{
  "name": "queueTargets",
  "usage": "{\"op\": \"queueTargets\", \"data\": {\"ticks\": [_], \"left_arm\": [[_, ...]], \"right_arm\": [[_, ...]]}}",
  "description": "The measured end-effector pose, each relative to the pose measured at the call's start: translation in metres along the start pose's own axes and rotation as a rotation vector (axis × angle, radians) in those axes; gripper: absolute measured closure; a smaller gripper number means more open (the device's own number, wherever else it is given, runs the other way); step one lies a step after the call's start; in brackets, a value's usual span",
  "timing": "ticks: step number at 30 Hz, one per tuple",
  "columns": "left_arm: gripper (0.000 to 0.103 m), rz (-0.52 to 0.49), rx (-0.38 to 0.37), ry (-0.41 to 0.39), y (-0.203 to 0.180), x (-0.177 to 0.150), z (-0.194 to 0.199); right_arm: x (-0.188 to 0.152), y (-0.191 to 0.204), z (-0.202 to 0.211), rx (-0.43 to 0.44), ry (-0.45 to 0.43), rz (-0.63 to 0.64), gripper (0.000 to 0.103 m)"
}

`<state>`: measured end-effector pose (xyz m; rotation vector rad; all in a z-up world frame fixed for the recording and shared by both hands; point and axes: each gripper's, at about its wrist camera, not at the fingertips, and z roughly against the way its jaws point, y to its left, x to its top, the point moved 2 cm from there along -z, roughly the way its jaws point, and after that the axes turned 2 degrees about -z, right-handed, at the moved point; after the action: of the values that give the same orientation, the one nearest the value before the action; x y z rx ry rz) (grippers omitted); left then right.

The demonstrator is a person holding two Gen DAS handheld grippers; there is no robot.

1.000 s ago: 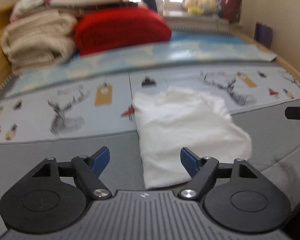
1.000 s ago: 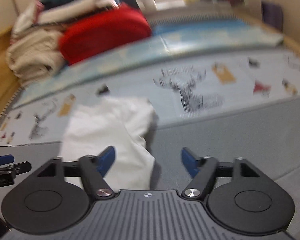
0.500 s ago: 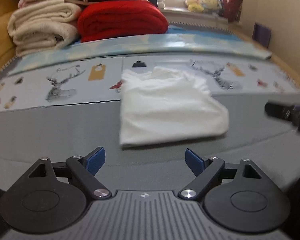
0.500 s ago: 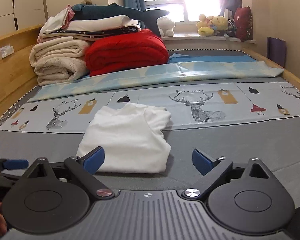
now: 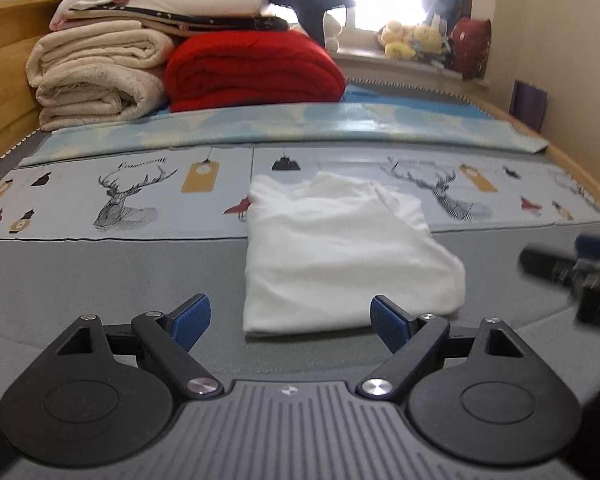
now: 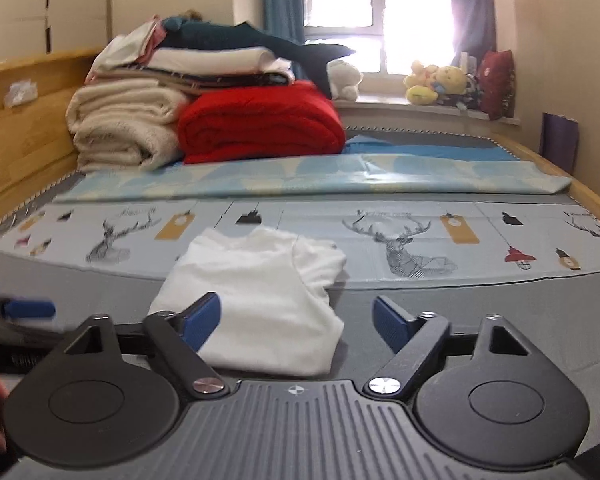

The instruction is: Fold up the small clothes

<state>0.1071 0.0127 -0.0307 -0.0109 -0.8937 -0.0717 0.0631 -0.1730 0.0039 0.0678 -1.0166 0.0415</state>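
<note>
A small white garment (image 5: 340, 256) lies folded into a rough rectangle on the grey bed surface, its far end on the deer-print mat. My left gripper (image 5: 291, 316) stands open just short of its near edge, with nothing between the blue pads. In the right wrist view the same garment (image 6: 256, 292) lies ahead and to the left. My right gripper (image 6: 296, 316) is open too, its left pad over the garment's near corner without pinching it. Each view shows a blurred finger of the other gripper at its edge.
Folded cream blankets (image 5: 96, 76) and a red blanket (image 5: 252, 68) are stacked at the head of the bed, with more folded cloth on top. The deer-print mat (image 5: 128, 196) crosses the bed. A wooden bed frame (image 6: 20, 136) runs along the left. Plush toys (image 5: 404, 40) sit on the windowsill.
Both grippers have drawn back from the white garment, which now lies farther ahead in both views. Both pairs of jaws stand slightly wider. The motion blur in the right wrist view has gone.
</note>
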Motion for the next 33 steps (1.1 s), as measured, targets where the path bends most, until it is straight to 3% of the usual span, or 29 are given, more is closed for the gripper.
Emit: {"op": "queueTargets", "data": {"ticks": [8,15,33], "left_arm": [[0.011,-0.029,0.069,-0.023,0.002,-0.002,-0.008],[0.011,0.058,0.076,0.062,0.015,-0.004,-0.023],[0.011,0.054,0.086,0.062,0.013,-0.003,-0.022]], "right_arm": [[-0.004,0.005,-0.013,0.020,0.071,0.014,0.011],[-0.005,-0.006,-0.025,-0.001,0.116,-0.035,0.011],[-0.008,-0.007,-0.025,-0.015,0.123,-0.028,0.011]]}}
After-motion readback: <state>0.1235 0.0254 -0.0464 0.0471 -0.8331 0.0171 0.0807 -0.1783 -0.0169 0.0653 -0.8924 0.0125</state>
